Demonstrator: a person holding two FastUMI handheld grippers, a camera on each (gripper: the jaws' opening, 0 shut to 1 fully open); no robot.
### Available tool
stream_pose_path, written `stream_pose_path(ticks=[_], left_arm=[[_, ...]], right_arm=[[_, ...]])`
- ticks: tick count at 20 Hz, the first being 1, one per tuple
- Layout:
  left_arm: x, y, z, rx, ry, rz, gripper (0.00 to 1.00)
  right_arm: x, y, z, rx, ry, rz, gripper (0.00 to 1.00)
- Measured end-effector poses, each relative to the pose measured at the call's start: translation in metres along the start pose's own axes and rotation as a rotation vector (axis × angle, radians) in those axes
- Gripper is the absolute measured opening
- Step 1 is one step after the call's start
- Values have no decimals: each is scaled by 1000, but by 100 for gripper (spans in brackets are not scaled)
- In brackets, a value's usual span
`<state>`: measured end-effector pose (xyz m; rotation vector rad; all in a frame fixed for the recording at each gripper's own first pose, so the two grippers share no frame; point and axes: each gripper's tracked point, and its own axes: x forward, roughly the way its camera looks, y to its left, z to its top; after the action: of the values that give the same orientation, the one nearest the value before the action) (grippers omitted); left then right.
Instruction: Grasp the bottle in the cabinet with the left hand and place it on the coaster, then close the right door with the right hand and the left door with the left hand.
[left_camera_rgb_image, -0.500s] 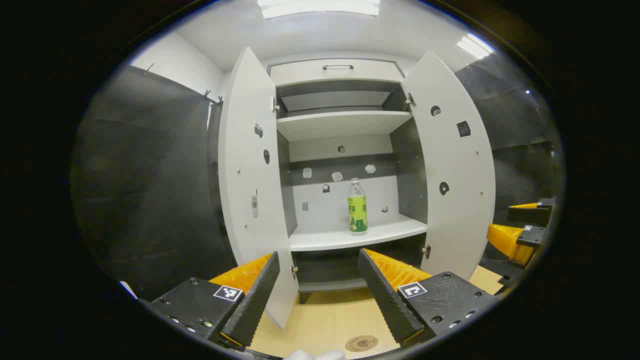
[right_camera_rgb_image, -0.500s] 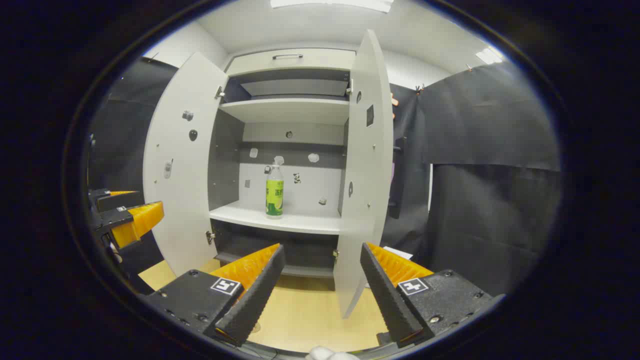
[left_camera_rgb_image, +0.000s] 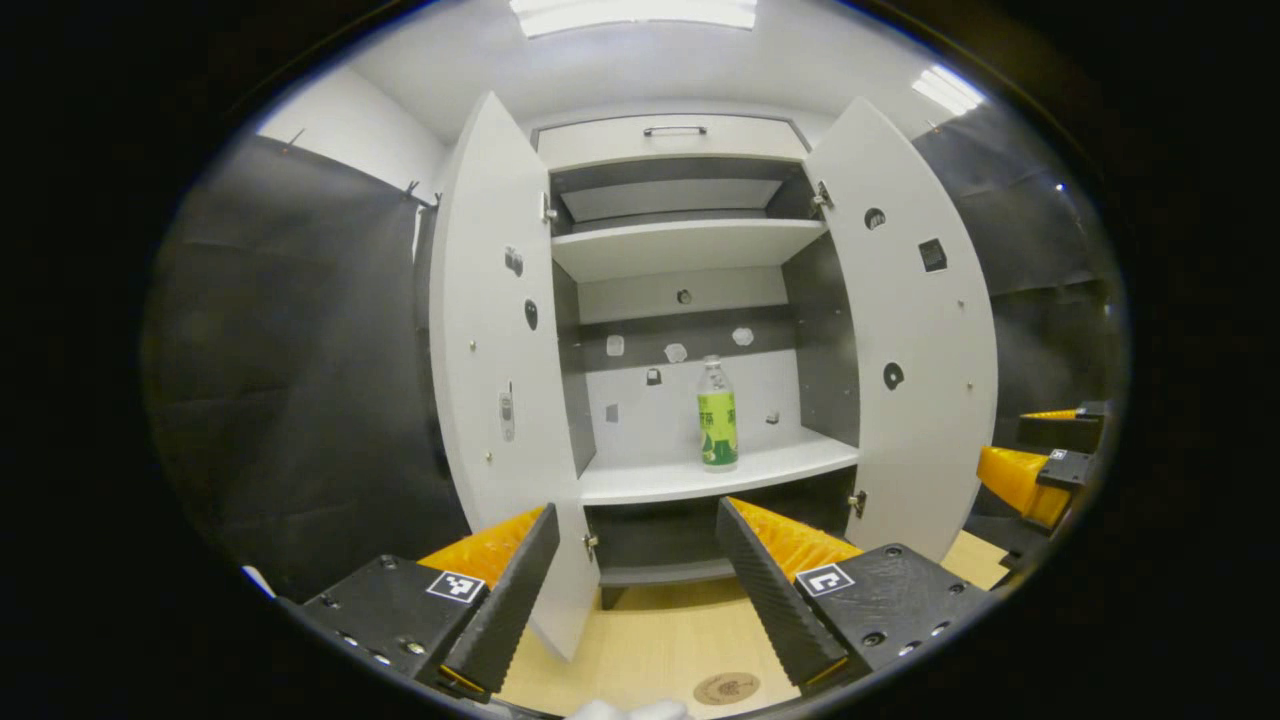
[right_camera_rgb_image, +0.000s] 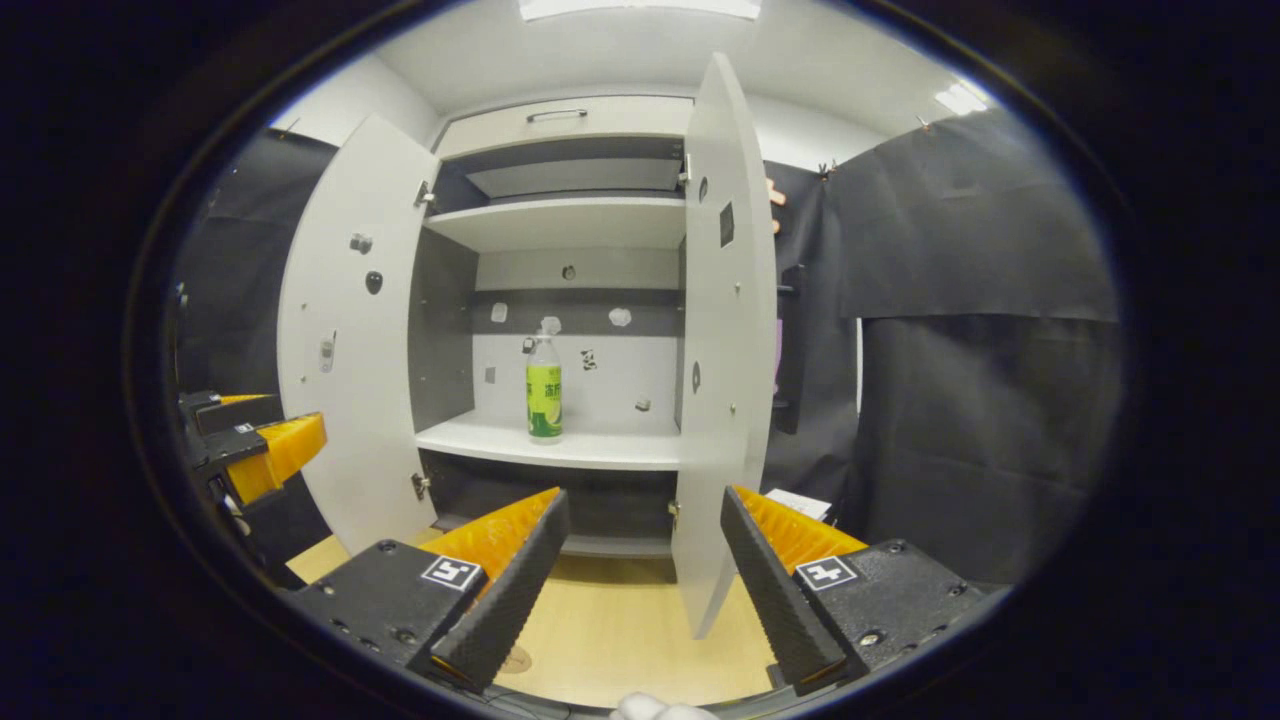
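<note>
Left gripper (left_camera_rgb_image: 630, 590) sits at the bottom of the left gripper view with its fingers spread wide and nothing between them. Above it, at frame centre, the cabinet (left_camera_rgb_image: 690, 245) stands with both doors swung out: the left door (left_camera_rgb_image: 495, 370) to the left of centre, the right door (left_camera_rgb_image: 925, 340) to the right. The bottle (left_camera_rgb_image: 717, 420) stands upright on the middle shelf (left_camera_rgb_image: 660, 478), slightly right of centre and well apart from the fingers. The coaster (left_camera_rgb_image: 727, 688) lies on the wooden table (left_camera_rgb_image: 650, 640) at the bottom edge, just right of the gripper's midline. The other gripper pokes in at the right edge.

In the right gripper view, the right gripper (right_camera_rgb_image: 640, 585) occupies the bottom of the frame, jaws likewise apart and empty. The bottle (right_camera_rgb_image: 544, 392) appears left of centre on the shelf (right_camera_rgb_image: 560, 445), and the right door (right_camera_rgb_image: 728, 350) shows nearly edge-on at centre, its lower corner between the two fingers (in the picture only; it looks farther off). The left gripper (right_camera_rgb_image: 255, 440) shows at the left edge.

The reach has not yet entered the cabinet. Judging from this, the tall, narrow bottle could tip if a finger clips it before both close, and a wide approach might knock the left door.
</note>
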<state>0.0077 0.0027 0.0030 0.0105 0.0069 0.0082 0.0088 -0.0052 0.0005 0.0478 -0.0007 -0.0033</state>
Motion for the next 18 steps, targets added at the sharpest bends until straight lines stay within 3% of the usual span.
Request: stream_pose_path(ticks=[11,18], left_arm=[[25,-2,0,-9,11,9,97],[82,-9,6,-27,17,-19,97]], right_arm=[[17,-14,9,2,-1,-12,100],[23,-21,25,-3,2,-31,99]])
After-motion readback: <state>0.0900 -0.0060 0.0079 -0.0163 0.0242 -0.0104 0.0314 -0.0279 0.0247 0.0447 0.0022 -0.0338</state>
